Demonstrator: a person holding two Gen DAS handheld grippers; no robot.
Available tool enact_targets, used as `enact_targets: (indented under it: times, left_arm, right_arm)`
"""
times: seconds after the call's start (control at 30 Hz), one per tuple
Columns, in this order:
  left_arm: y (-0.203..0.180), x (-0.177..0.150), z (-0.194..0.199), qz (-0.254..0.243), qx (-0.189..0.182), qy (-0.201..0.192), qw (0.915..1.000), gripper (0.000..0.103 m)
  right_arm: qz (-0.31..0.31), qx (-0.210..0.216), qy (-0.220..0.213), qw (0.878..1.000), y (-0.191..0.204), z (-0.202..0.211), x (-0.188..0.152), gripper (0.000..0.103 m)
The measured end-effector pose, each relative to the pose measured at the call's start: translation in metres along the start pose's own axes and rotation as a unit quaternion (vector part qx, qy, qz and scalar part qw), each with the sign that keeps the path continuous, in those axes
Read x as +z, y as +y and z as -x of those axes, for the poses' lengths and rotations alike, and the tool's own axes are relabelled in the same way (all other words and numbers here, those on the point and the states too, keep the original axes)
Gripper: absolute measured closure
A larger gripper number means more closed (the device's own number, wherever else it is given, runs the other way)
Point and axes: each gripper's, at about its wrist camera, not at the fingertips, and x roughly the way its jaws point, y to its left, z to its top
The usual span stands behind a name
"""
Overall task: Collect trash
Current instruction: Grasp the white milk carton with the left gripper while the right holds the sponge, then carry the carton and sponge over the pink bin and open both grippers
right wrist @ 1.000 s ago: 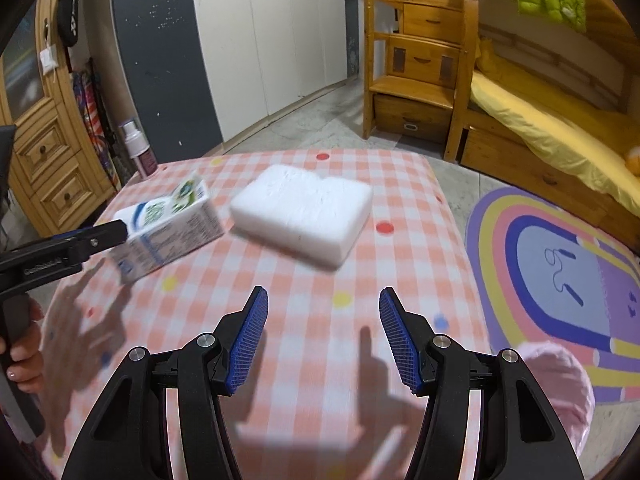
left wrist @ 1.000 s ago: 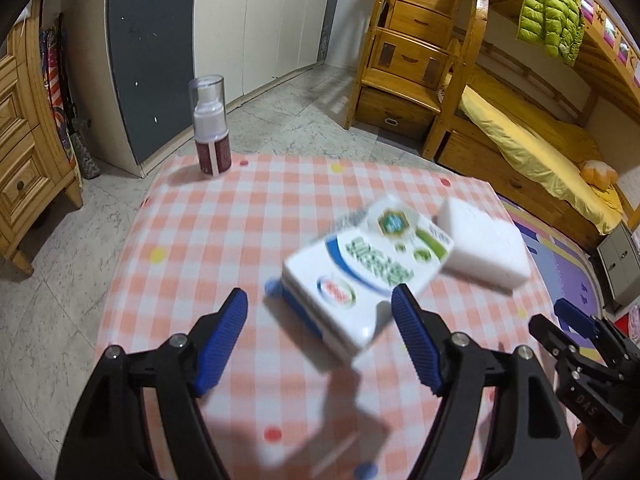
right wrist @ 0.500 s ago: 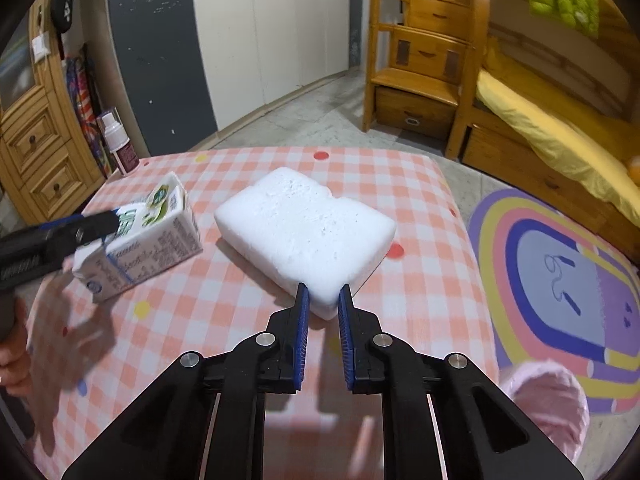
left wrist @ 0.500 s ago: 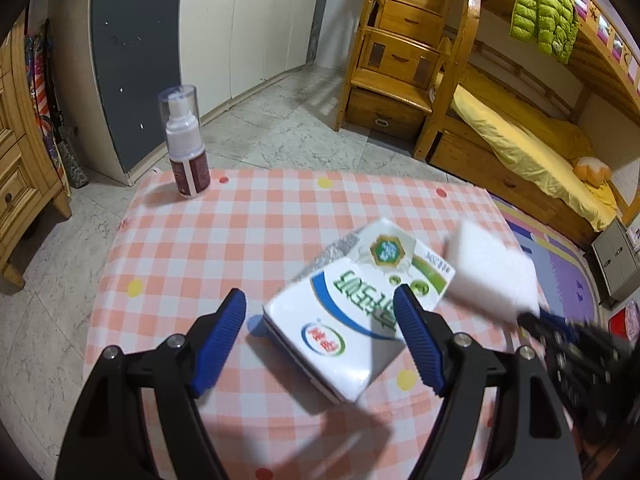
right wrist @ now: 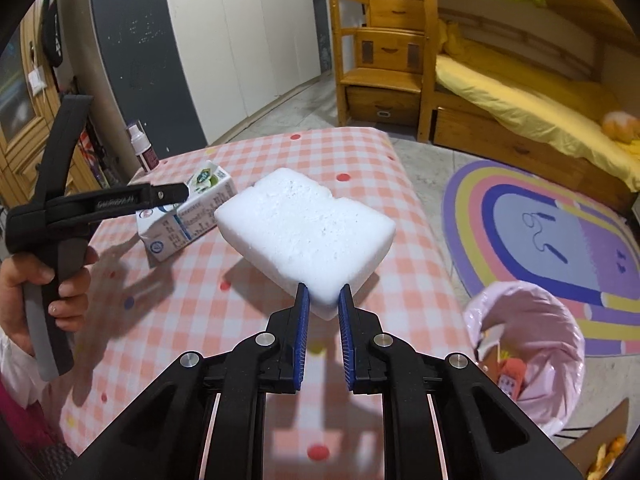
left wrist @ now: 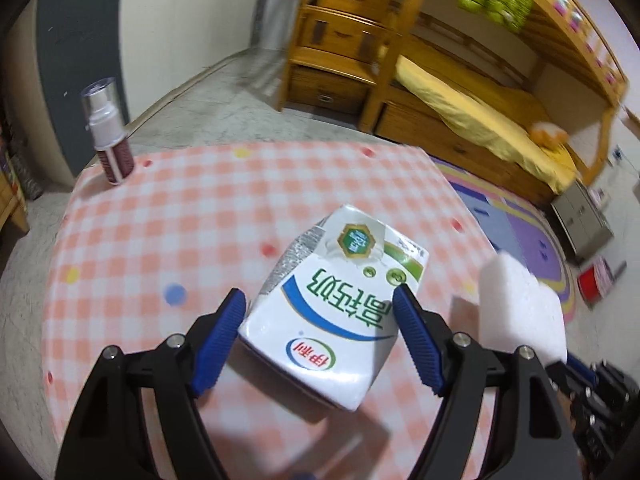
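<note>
Carrying the white foam block [right wrist: 304, 228] to the pink-lined bin [right wrist: 528, 344] is the step in hand for the right gripper [right wrist: 323, 300]. Its jaws are nearly shut and pinch only the block's near corner, and the block hangs above the checked table [right wrist: 200, 320], nearer to it than to the bin. A corner pinch on crumbly foam can slip or snap, so I would keep the block level, swing it slowly towards the bin, and open only when it is over the bag's mouth.

The left gripper [left wrist: 320, 312] stands wide, its blue pads flanking the milk carton [left wrist: 340, 300], which lies on its side on the table — farther from the bin than the foam. Whether the pads touch yet I cannot tell; they should close squarely on the two long faces before any lift.

Counted: one foam block, one carton, one spray bottle [left wrist: 110, 132] upright at the table's far corner, one bin — already holding some scraps.
</note>
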Motion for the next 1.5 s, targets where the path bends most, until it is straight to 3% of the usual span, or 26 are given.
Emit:
enact_targets:
  times: [0.1, 0.2, 0.3, 0.37, 0.47, 0.7, 0.87, 1.0, 1.03, 1.07, 1.27, 1.5]
  left_arm:
    - [-0.018, -0.013, 0.008, -0.024, -0.003, 0.006, 0.9997, 0.023]
    - [-0.038, -0.025, 0.016, -0.079, 0.025, -0.01, 0.9965, 0.007]
    - [-0.052, -0.029, 0.011, -0.138, 0.077, -0.016, 0.9873, 0.007]
    - [-0.052, -0.029, 0.005, -0.146, 0.087, -0.013, 0.9853, 0.007]
    - [-0.051, -0.031, -0.006, -0.144, 0.069, 0.013, 0.9871, 0.007]
    - [-0.065, -0.052, 0.016, -0.13, -0.019, 0.017, 0.9912, 0.014]
    - [-0.071, -0.049, 0.006, -0.097, 0.049, 0.013, 0.994, 0.014]
    - [-0.072, -0.042, -0.008, -0.059, 0.055, 0.021, 0.9966, 0.016]
    - [-0.072, -0.042, -0.009, -0.054, 0.055, 0.021, 0.9968, 0.028]
    - [-0.073, -0.042, -0.01, -0.052, 0.056, 0.022, 0.9968, 0.031]
    - [-0.082, -0.062, 0.019, -0.061, 0.055, 0.001, 0.9966, 0.032]
    - [-0.094, -0.103, 0.057, -0.044, 0.042, 0.009, 0.9981, 0.032]
  right_arm:
    - [-0.011, -0.003, -0.001, 1.0, -0.009, 0.006, -0.004, 0.088]
    - [-0.024, -0.005, -0.001, 1.0, -0.019, 0.012, -0.01, 0.088]
    - [-0.037, -0.003, 0.0, 0.999, -0.026, 0.016, -0.015, 0.087]
    - [-0.041, -0.002, -0.001, 0.999, -0.029, 0.019, -0.018, 0.087]
    - [-0.042, -0.001, -0.003, 0.999, -0.03, 0.025, -0.021, 0.087]
    - [-0.05, -0.001, -0.007, 0.999, -0.034, 0.033, -0.026, 0.087]
    - [-0.053, -0.012, -0.005, 0.999, -0.038, 0.036, -0.031, 0.087]
    - [-0.052, -0.019, -0.007, 0.998, -0.041, 0.04, -0.034, 0.087]
    - [-0.053, -0.019, -0.007, 0.998, -0.042, 0.041, -0.035, 0.087]
    - [-0.054, -0.02, -0.007, 0.998, -0.044, 0.043, -0.036, 0.087]
    - [-0.064, -0.017, -0.013, 0.998, -0.05, 0.054, -0.041, 0.087]
    - [-0.064, -0.011, -0.016, 0.998, -0.049, 0.067, -0.047, 0.087]
